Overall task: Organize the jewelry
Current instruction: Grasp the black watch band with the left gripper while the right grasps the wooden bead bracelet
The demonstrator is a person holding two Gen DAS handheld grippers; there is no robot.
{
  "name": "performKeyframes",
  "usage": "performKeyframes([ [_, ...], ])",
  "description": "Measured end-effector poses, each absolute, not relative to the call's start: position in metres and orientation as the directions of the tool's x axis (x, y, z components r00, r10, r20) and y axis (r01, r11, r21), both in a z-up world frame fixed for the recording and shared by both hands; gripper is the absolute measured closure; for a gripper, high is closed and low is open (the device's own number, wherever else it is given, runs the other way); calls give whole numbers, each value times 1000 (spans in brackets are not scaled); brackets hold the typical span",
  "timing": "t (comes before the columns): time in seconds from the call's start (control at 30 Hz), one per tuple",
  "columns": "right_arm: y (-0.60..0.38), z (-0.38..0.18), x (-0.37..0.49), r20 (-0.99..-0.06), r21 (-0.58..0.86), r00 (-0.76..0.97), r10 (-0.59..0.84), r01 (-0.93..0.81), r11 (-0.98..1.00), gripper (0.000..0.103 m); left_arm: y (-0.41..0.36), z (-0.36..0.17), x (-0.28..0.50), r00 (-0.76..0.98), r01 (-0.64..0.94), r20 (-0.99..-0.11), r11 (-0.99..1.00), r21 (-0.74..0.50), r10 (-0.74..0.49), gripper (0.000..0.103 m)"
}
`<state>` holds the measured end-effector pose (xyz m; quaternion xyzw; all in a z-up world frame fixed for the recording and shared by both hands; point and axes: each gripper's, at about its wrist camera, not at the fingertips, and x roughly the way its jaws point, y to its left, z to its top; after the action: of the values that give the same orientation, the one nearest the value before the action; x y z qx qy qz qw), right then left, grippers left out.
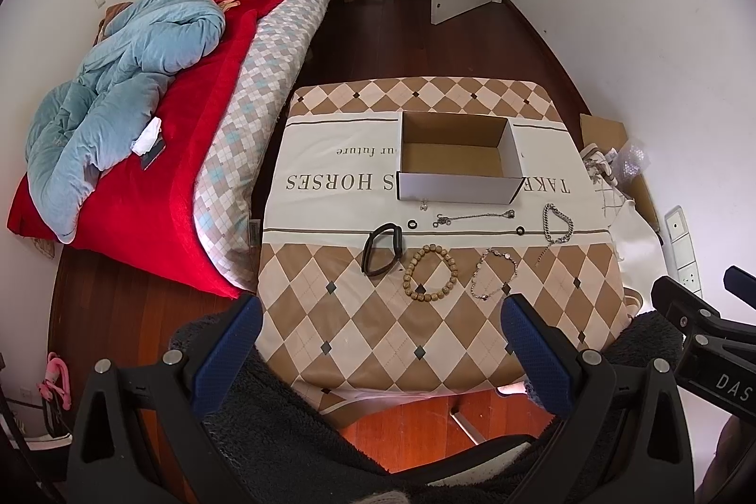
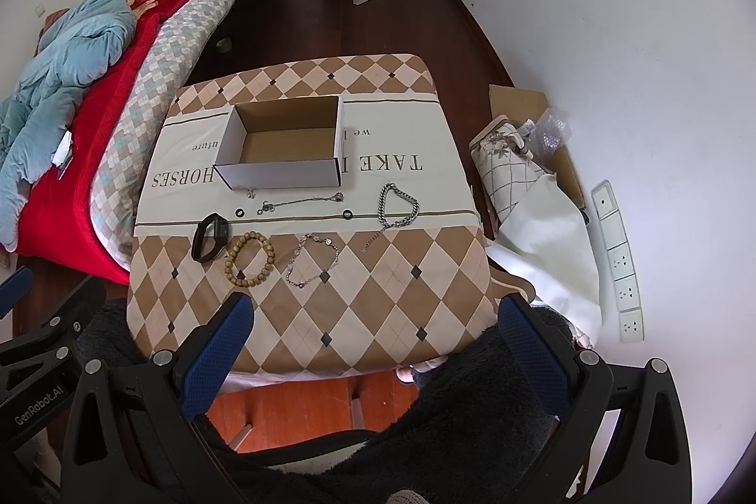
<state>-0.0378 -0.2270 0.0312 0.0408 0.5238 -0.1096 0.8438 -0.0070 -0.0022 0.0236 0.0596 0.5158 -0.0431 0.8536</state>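
Hovering side by side short of the table's (image 1: 359, 343) near edge, the left gripper (image 1: 382, 315) and right gripper (image 2: 375, 315) gape wide, holding nothing. Bracelets (image 1: 430, 273) and chains (image 2: 397, 205) lie just before the open box (image 2: 283, 147).

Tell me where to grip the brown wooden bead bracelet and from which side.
Come straight down from above on the brown wooden bead bracelet: it lies flat as an open ring. Put one of the fingers inside, one outside, pinching its near arc, away from the black wristband beside it.
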Motion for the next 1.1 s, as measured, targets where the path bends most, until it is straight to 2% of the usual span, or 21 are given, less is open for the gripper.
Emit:
performKeyframes([
  [0.23, -231, 38, -30, -878, 11, 465, -109, 248, 969, 0, 3, 22, -3, 483, 122, -876, 990, 75, 7, 0],
  [0.33, -232, 31, -16, -869, 53, 488, -82, 255, 965, 0, 12, 16, 14, 516, 86, -852, 985, 150, 85, 0],
  [0.53, -223, -22, 31, -886, 122, 464, 7, 218, 968, 2, 36, -19, 54, 526, 15, -813, 952, 304, 252, 0],
  [0.7, -202, -90, 83, -924, 132, 378, 60, 169, 977, 27, 52, -62, 88, 469, -12, -816, 927, 376, 337, 0],
  [0.83, -171, -149, 117, -954, 98, 292, 63, 105, 990, 35, 60, -96, 110, 413, -16, -825, 909, 417, 386, 0],
  [1.03, -133, -201, 136, -978, 47, 203, 40, 31, 998, 45, 67, -136, 130, 332, -2, -850, 902, 432, 408, 0],
  [1.1, -126, -214, 139, -984, 33, 178, 29, 19, 999, 58, 68, -144, 132, 320, 5, -853, 900, 436, 412, 0],
])
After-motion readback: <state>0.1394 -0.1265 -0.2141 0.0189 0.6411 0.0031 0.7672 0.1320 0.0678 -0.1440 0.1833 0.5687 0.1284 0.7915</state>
